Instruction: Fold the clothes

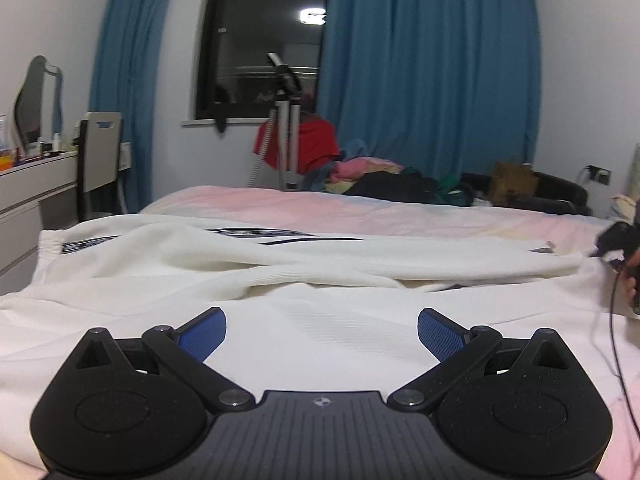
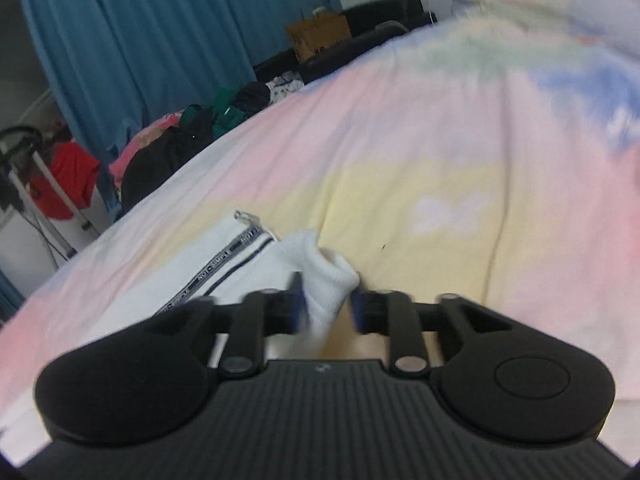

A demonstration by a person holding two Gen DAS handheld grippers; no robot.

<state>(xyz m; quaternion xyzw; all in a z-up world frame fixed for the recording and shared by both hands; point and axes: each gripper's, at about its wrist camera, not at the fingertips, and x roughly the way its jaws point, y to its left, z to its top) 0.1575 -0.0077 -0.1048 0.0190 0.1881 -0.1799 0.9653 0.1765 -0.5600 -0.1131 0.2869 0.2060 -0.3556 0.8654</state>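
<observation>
Left hand-held gripper (image 1: 322,334): hovering over white garment (image 1: 320,280), blue pads spread wide, gripping nothing. Right hand-held gripper (image 2: 326,308): pinching ribbed cuff (image 2: 328,276) at garment's end. Garment: lying stretched across pastel bed (image 2: 420,152), showing dark lettered stripe (image 2: 224,260), elastic waistband (image 1: 50,246) bunching at far left.

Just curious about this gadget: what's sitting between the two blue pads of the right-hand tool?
In the right wrist view, the ribbed cuff of the white garment sits between the right tool's pads, bunched up against the pastel bedsheet.
</observation>
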